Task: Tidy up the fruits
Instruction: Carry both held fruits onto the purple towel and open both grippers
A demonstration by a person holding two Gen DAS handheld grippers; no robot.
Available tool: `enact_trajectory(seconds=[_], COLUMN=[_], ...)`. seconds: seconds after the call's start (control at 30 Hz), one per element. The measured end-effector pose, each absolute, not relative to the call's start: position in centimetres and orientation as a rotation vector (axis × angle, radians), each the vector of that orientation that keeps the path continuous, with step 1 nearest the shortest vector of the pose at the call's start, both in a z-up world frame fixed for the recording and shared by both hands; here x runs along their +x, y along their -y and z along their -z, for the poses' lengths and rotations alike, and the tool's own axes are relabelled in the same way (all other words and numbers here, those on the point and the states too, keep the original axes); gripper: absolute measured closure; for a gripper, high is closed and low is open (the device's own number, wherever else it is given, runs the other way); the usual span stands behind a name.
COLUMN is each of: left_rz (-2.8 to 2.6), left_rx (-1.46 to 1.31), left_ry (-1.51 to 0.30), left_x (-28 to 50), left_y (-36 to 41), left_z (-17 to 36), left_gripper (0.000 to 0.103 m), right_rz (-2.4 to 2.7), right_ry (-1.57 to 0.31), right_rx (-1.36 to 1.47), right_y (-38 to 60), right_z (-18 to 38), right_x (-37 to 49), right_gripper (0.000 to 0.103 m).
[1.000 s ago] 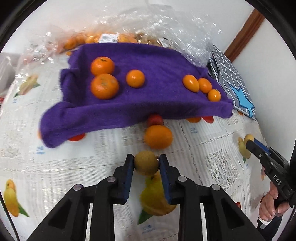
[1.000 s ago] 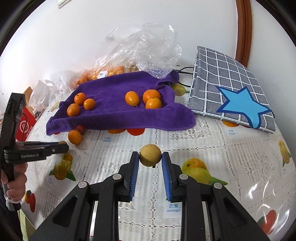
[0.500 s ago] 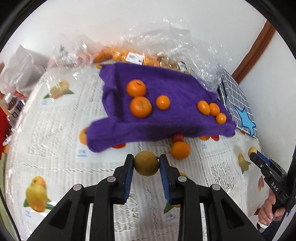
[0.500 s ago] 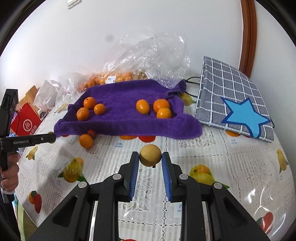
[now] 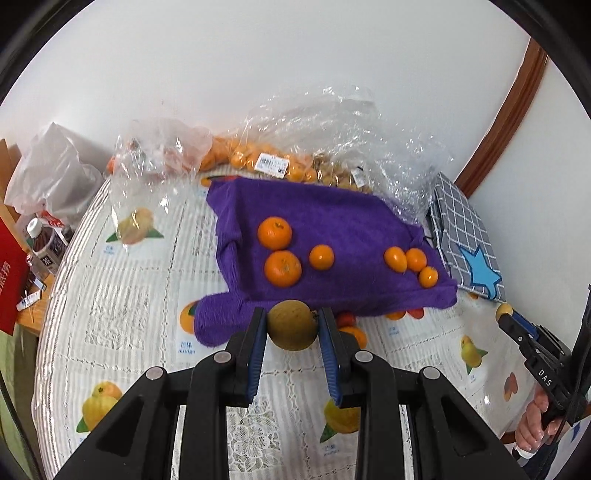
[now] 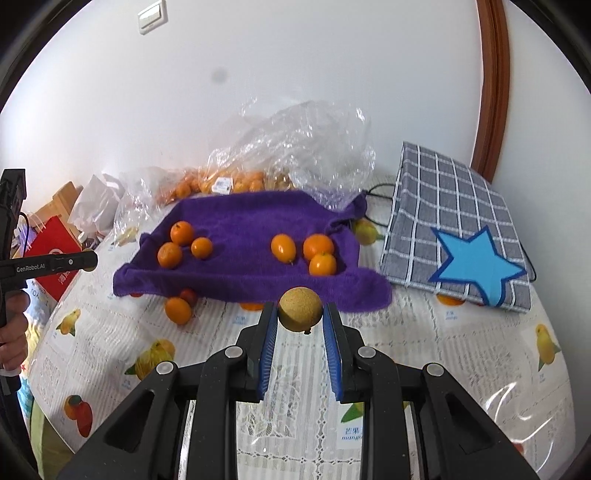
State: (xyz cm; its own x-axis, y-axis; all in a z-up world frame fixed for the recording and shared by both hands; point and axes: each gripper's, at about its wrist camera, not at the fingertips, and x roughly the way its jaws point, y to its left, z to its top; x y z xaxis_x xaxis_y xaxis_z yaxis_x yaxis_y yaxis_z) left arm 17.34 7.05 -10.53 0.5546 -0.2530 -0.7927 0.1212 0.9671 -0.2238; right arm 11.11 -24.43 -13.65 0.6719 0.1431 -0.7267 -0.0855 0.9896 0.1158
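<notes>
White wall (image 6: 295,74); brown door frame (image 6: 495,85); light switch (image 6: 152,16)

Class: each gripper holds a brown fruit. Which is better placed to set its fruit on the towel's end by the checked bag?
Likely right. The right gripper, shut on its brown fruit, hangs near the purple towel, checked bag close on its right; the left gripper shows beyond the towel's far end.

"DAS" stood on the right gripper (image 5: 503,313); "GenRobot.AI" on the left gripper (image 6: 89,260); "mango" on the tablecloth (image 5: 122,328) beside the fingers.
</notes>
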Motion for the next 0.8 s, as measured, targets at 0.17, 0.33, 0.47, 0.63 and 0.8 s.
enact_trajectory(seconds=[0.17,0.33,0.47,0.63,0.8], left_rz=[0.218,0.186,0.155,0.151,0.147], left_rx=[-0.162,-0.154,-0.154,-0.179,-0.180], left_ry=[-0.930,-0.886,-0.881,-0.893,-0.924], left_x=[17.7,18.0,18.8,19.5,20.0], left_y=[-7.3,-8.4,-9.6,-10.5,-10.6], left_z=[9.6,8.9,9.0,10.2,11.7], left_gripper=[0.076,0.076,0.076,0.076,0.076], right_rz=[-0.133,-0.141,-0.152,-0.153,-0.152], right_ry=[-0.796,-0.794,-0.794,-0.807,-0.845], right_rx=[0.068,0.059,0.056,0.047,0.064], right_y=[24.3,23.7,23.1,22.3,21.8], right_z=[12.5,12.2,12.2,12.9,14.8], right_x=[11.8,13.0,14.1,15.8,18.2], right_gripper=[0.078,0.078,0.078,0.078,0.078])
